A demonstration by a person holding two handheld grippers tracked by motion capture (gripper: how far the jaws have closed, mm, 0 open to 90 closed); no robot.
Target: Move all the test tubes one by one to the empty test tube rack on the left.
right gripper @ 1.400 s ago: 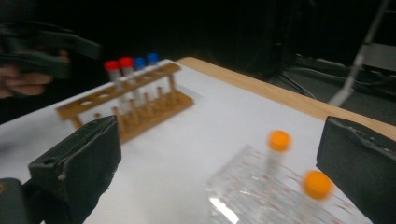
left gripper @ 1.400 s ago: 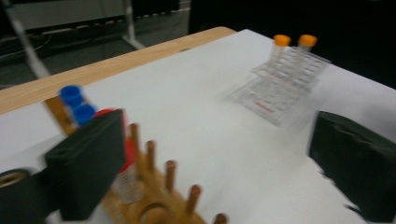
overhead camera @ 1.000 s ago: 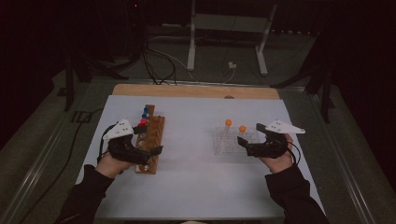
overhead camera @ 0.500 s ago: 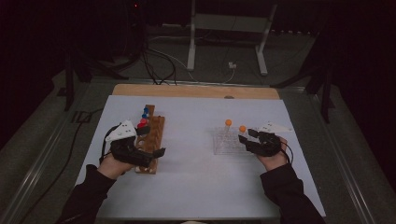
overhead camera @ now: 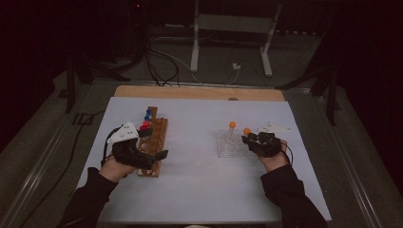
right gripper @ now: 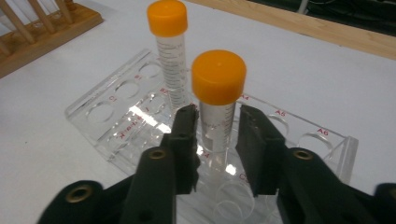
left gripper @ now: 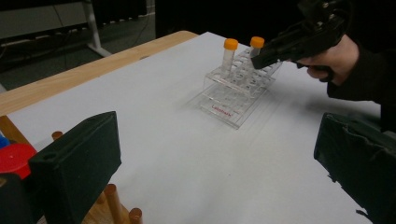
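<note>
Tubes point(right gripper: 218, 100) with orange caps stood in a clear rack point(right gripper: 112, 122) on the worktop point(overhead camera: 199, 156). The nearer one was caught between the right gripper's point(right gripper: 217, 144) jaws, which had just been closing and were pressed to its sides below the cap. Lifting it out was judged still to be done. The second tube point(right gripper: 169, 51) stood just beyond the jaws. Compared with a second earlier, the right gripper had been lowered onto the rack. The left gripper point(overhead camera: 157, 151) was held with jaws apart over the wooden rack point(overhead camera: 157, 137), gripping nothing.
</note>
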